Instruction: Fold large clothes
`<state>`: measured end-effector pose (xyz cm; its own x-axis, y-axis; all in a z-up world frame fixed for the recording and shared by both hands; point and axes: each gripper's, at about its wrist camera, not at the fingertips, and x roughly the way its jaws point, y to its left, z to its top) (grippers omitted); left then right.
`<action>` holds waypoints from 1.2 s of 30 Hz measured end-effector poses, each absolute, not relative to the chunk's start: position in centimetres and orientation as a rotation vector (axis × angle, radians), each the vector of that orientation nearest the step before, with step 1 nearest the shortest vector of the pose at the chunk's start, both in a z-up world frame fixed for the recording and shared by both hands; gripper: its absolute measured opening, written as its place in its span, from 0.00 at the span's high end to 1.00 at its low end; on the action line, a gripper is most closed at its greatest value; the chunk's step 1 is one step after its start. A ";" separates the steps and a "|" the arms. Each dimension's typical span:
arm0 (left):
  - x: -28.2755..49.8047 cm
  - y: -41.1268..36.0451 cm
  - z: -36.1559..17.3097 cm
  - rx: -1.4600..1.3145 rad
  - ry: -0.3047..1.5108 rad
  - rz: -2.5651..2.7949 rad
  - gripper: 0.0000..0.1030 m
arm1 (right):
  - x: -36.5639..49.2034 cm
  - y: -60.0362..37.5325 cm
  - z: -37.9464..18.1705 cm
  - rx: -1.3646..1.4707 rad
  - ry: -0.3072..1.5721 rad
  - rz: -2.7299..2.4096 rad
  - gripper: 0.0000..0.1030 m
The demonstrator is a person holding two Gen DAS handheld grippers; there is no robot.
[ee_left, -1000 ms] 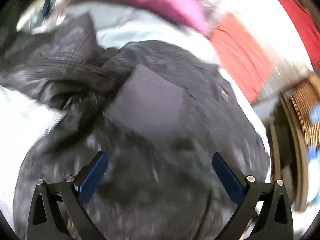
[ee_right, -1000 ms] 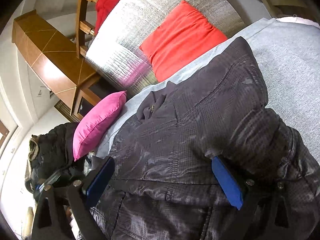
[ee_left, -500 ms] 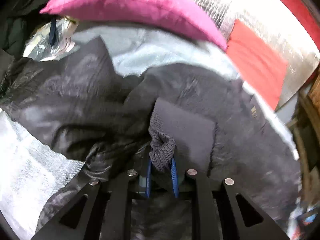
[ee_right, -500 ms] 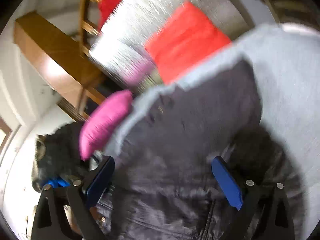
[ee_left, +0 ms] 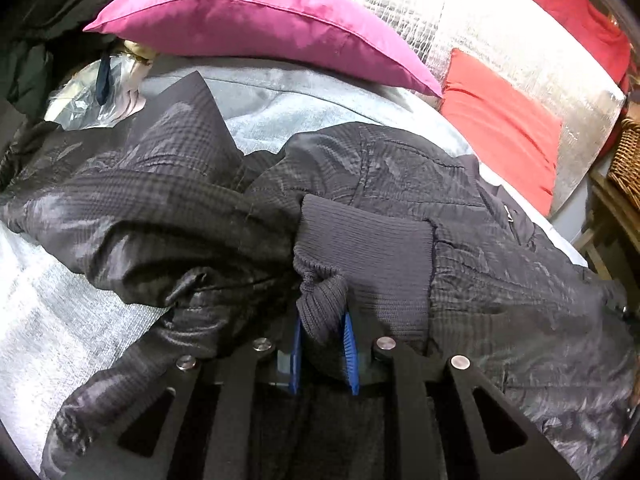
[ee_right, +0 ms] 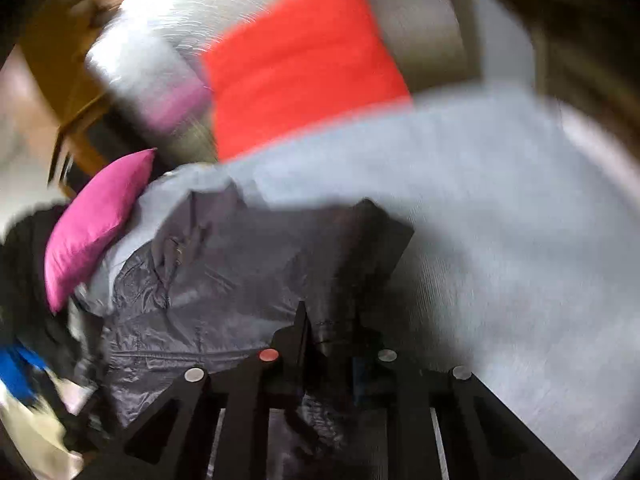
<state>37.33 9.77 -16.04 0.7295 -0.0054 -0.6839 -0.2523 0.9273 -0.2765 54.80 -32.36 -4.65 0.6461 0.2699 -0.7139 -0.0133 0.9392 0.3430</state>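
A large dark plaid jacket [ee_left: 420, 168] lies crumpled on a light grey sofa seat [ee_left: 288, 96]. My left gripper [ee_left: 322, 336] is shut on the jacket's dark ribbed knit cuff [ee_left: 360, 248], which bunches between the blue pads. In the blurred right wrist view the same jacket [ee_right: 208, 280] spreads to the left, and my right gripper [ee_right: 328, 336] is shut on a dark fold of it at the jacket's right edge. The grey seat [ee_right: 500, 240] lies bare to the right of it.
A magenta cushion [ee_left: 256, 20] and a red cushion [ee_left: 504, 128] lean on the silvery backrest [ee_left: 460, 28]. A crinkled plastic bag [ee_left: 92, 92] sits at far left. A wicker basket [ee_left: 628, 156] and wooden frame stand at right. Dark clothes [ee_right: 24, 248] pile beyond the magenta cushion [ee_right: 92, 224].
Both grippers went from wide open to shut. The left closed on the ribbed cuff half a second ago and holds it. The right has just closed on the jacket's edge while moving.
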 end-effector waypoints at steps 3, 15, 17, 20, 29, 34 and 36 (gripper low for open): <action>37.2 9.4 -16.1 -0.349 0.742 0.138 0.81 | 56.4 -32.1 -8.5 0.224 0.983 0.084 0.71; 37.2 9.3 -16.1 -0.341 0.742 0.149 0.79 | 47.2 -32.5 -6.2 0.351 0.967 0.181 0.29; 37.2 9.3 -16.0 -0.340 0.742 0.150 0.79 | 46.9 -30.5 -8.1 0.235 1.049 0.220 0.63; 37.2 9.3 -16.0 -0.343 0.742 0.149 0.79 | 46.6 -28.9 -6.9 0.118 0.998 0.174 0.70; 37.2 9.5 -16.1 -0.349 0.738 0.148 0.78 | 45.3 -32.2 -5.6 0.235 0.905 0.027 0.23; 37.2 9.5 -16.1 -0.350 0.738 0.147 0.78 | 44.2 -28.7 -2.1 0.282 0.762 0.209 0.23; 37.2 9.5 -16.1 -0.351 0.738 0.146 0.76 | 45.7 -27.3 -5.9 0.286 0.866 0.248 0.23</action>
